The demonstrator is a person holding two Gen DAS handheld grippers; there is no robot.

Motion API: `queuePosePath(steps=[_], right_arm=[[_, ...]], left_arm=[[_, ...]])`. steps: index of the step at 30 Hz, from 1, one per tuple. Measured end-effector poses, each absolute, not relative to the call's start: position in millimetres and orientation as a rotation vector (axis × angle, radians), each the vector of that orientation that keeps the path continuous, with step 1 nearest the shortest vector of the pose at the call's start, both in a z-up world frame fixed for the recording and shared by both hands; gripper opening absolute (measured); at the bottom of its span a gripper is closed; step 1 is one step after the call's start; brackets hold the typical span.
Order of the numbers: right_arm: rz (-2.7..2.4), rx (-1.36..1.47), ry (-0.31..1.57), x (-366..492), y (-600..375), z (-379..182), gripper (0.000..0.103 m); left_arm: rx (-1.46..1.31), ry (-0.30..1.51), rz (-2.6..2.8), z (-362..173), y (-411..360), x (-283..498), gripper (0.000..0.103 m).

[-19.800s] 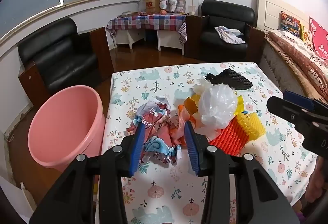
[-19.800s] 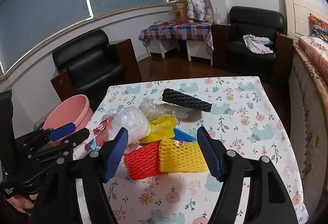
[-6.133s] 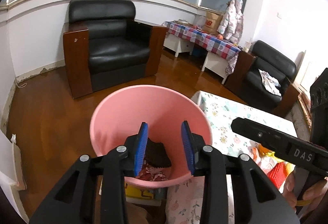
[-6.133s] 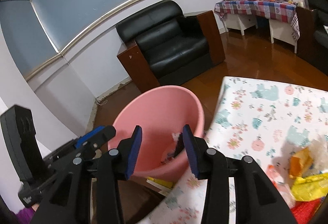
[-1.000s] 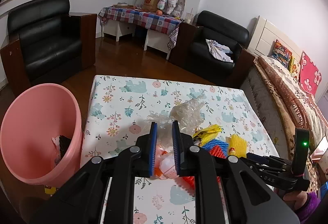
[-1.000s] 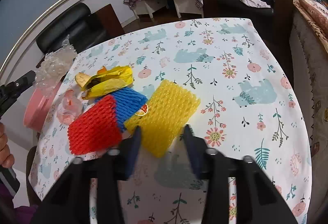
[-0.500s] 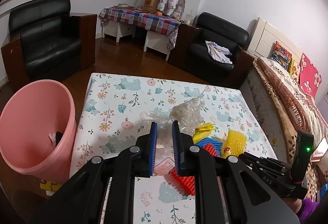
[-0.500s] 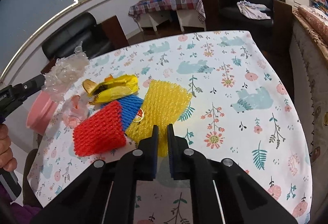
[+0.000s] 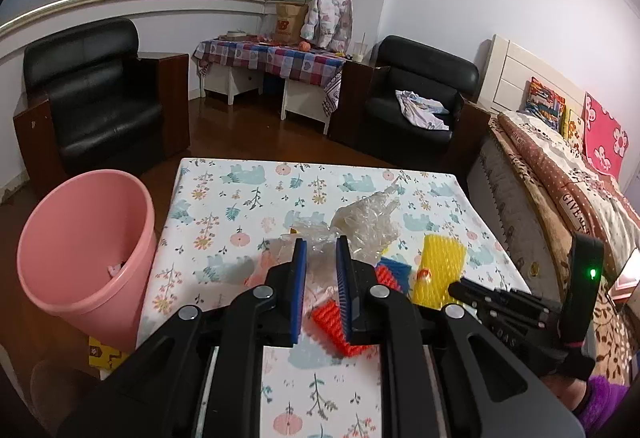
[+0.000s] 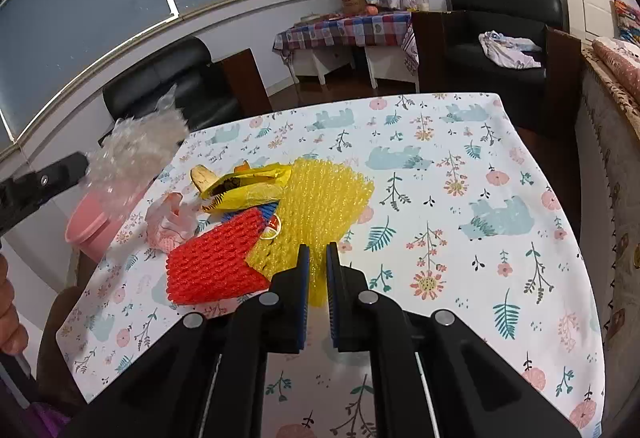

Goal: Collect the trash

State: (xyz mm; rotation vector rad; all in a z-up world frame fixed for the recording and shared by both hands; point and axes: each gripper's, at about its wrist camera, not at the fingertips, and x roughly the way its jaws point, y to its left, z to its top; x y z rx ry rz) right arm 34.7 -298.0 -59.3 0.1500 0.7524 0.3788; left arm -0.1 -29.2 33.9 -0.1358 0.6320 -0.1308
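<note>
My left gripper (image 9: pixel 321 244) is shut on a crumpled clear plastic bag (image 9: pixel 366 217) and holds it above the table; the bag also shows at the left of the right wrist view (image 10: pixel 138 143). My right gripper (image 10: pixel 315 250) is shut on the near edge of a yellow foam net (image 10: pixel 324 197), which is lifted slightly. On the floral tablecloth (image 10: pixel 460 197) lie a red foam net (image 10: pixel 214 262), a blue net mostly hidden under it (image 9: pixel 394 266), a yellow wrapper (image 10: pixel 248 185) and a pinkish clear bag (image 10: pixel 170 217). The pink bin (image 9: pixel 80 250) stands left of the table.
A black armchair (image 9: pixel 92 105) stands behind the bin, another (image 9: pixel 416 97) behind the table. A bed (image 9: pixel 560 173) runs along the table's right side. A side table with a checked cloth (image 9: pixel 272 57) stands at the far wall.
My left gripper has lifted the clear bag higher and drawn back a little. My right gripper, open a second ago, has shut on the yellow net and raised its edge.
</note>
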Motion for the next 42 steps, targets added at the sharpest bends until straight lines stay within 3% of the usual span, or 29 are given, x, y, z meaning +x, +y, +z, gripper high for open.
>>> queuePosePath(steps=[21, 31, 42], right_arm=[[0.373, 0.079, 0.72, 20.3, -275.4, -44.9, 0.008], [0.549, 0.021, 0.665, 25.5, -198.7, 4.7, 0.008], [0.753, 0.005, 0.694, 47.8, -84.1, 20.7, 0.008]], left_arm=[[-0.094, 0.546, -0.126, 46.6, -9.0, -34.0, 0.014], [-0.09, 0.487, -0.026, 51.0, 38.9, -46.9, 0.014], [-0.165, 0.479, 0.161, 44.0, 122.9, -60.3, 0.014]])
